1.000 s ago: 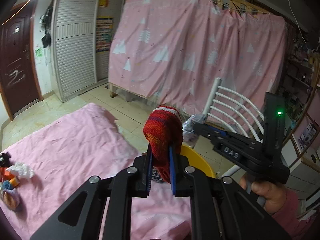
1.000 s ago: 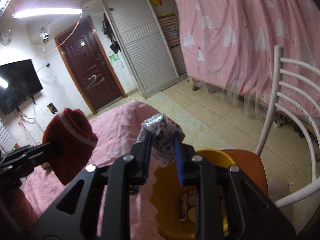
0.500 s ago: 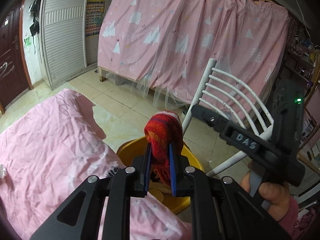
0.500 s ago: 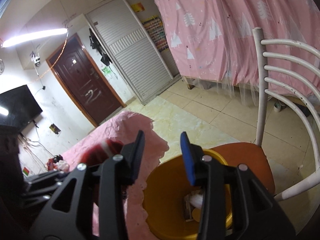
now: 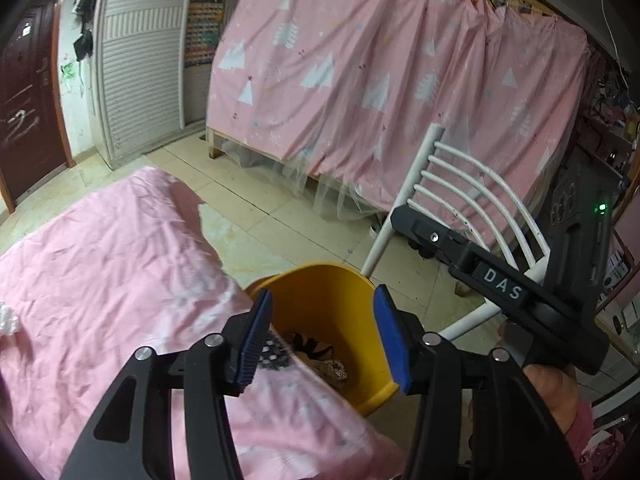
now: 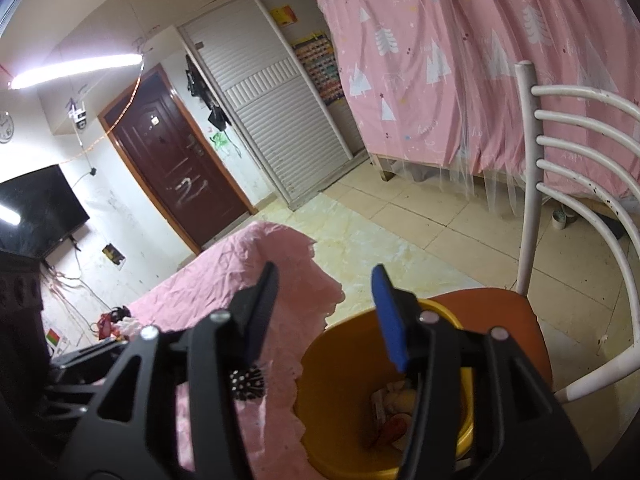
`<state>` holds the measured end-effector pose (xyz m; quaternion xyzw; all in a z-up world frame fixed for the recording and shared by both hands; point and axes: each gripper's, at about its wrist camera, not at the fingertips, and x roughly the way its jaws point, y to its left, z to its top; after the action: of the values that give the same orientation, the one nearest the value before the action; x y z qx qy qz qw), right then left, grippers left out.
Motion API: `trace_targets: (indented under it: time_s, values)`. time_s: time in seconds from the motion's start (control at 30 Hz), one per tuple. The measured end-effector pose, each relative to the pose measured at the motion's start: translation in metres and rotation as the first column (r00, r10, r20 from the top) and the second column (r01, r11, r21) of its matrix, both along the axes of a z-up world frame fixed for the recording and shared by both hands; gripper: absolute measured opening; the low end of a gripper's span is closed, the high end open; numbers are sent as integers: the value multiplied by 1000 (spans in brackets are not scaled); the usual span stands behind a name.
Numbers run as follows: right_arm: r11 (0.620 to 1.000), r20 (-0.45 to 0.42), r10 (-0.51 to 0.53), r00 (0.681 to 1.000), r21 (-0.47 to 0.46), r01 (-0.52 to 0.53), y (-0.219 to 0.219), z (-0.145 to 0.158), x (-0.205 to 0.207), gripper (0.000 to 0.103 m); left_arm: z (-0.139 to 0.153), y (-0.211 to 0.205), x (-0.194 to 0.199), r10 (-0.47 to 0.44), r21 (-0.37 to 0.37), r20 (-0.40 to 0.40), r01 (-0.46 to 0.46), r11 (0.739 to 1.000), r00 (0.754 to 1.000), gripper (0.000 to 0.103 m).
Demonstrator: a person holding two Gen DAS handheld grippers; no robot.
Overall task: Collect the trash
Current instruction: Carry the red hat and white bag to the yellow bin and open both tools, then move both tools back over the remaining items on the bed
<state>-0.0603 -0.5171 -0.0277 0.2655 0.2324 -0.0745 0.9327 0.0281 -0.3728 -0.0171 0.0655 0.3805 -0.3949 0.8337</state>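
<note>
Trash (image 6: 394,412) lies in the bottom of the yellow bin (image 5: 336,300), a jumble of crumpled wrappers and a red scrap, and from where I sit it is directly below and just ahead of both tools. My left gripper (image 5: 322,338) hangs over the bin's near rim with its blue-padded jaws spread wide and nothing between them; through the gap I look straight down at the bin's inner wall and the patterned scraps at its floor. My right gripper (image 6: 324,314) is likewise spread apart and empty, with its right finger over the bin's mouth and its left finger over the edge of the pink cloth (image 6: 224,280) that the bin stands just beside. In the left wrist view I see the right tool's black body to the right of my left fingers, held in the person's hand (image 5: 554,390). The bin rests on the orange seat of a white chair (image 6: 528,184), whose curved back rails rise beyond and to the right of both grippers. A small black-and-white dotted scrap (image 6: 248,384) sits on the cloth close under my right gripper's left finger. More litter (image 6: 114,322) lies at the far end of the cloth, well away to the left.
</note>
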Motion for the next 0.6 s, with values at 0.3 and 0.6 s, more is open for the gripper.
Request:
trace_targets:
  time_s: [0.3, 0.6]
  values:
    - [997, -6, 64, 998, -47, -64, 42, 14, 23, 52, 22, 62, 6, 100, -49, 40, -98, 994, 994, 49]
    - [976, -10, 193, 981, -98, -193, 105, 28, 62, 54, 33, 129, 19, 243, -68, 82, -238, 969, 966, 55]
